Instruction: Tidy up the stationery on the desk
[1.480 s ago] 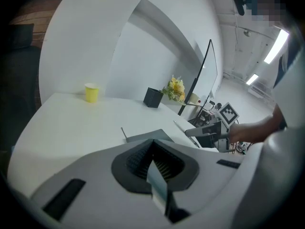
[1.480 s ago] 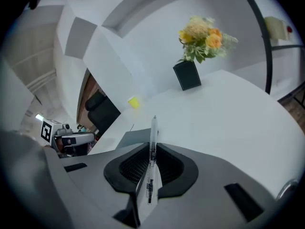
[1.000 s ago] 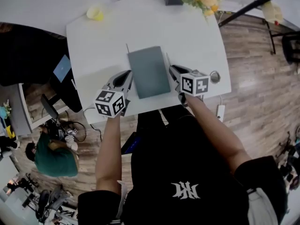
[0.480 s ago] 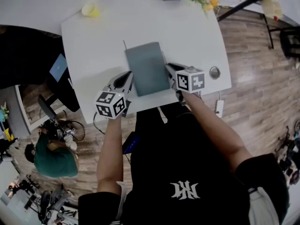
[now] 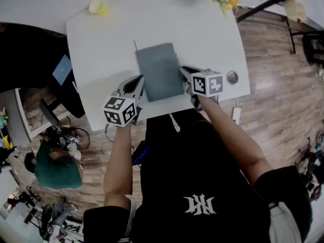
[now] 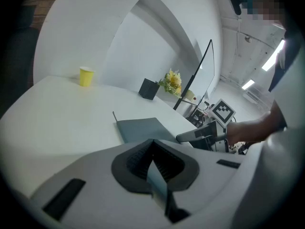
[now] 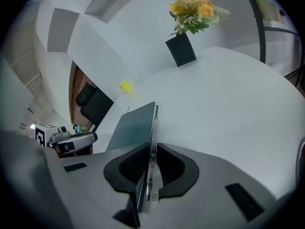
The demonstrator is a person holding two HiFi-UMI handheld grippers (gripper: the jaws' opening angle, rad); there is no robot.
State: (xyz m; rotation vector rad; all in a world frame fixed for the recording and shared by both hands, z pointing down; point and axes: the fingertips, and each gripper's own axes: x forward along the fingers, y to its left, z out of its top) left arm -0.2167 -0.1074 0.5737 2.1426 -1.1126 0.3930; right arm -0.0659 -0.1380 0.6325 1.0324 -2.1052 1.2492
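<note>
Our left gripper pinches the notebook at 8 o'clock; right gripper pinches edge and pen. Seemingly light, slippery.

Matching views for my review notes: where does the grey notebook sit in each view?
Head view: notebook, upper centre.
Left gripper view: notebook, just below centre, beyond the jaws.
Right gripper view: notebook, left of centre, running into the jaws.
Shared landmark: yellow cup, in all three views.
</note>
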